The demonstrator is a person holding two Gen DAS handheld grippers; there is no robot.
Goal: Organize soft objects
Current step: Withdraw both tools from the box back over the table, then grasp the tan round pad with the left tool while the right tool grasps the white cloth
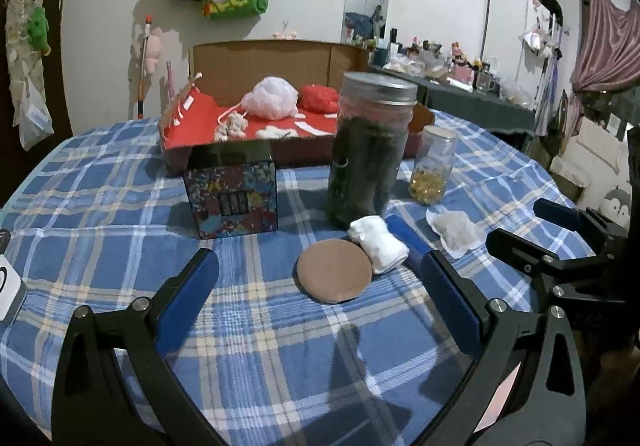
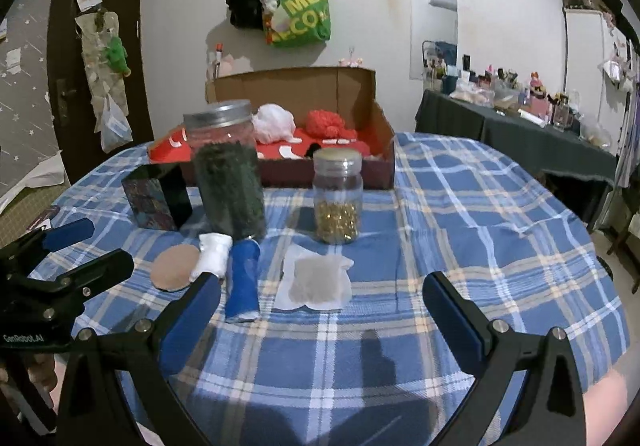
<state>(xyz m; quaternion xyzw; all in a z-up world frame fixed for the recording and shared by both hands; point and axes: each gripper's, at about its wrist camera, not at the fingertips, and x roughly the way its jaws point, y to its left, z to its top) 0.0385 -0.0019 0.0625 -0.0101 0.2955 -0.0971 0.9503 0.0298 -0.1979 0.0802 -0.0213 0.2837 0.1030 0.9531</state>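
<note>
On the blue plaid tablecloth lie a brown round pad (image 1: 334, 270), a white rolled cloth (image 1: 378, 244), a blue roll (image 1: 404, 236) and a white sachet (image 1: 456, 232). My left gripper (image 1: 320, 260) is open just short of the pad, holding nothing. My right gripper (image 2: 322, 282) is open too, its fingers either side of the sachet (image 2: 316, 298), with the blue roll (image 2: 242, 282) by its left finger. Behind, a cardboard box (image 1: 248, 58) with red lining holds a pink mesh puff (image 1: 272, 98), a red puff (image 1: 320, 98) and cotton pieces (image 1: 232, 126).
A large jar of dark stuff (image 1: 368, 150) and a small jar of yellow beads (image 1: 432, 166) stand between the soft items and the box. A patterned cube box (image 1: 232, 202) stands to the left. A cluttered side table (image 2: 520, 126) is at the right.
</note>
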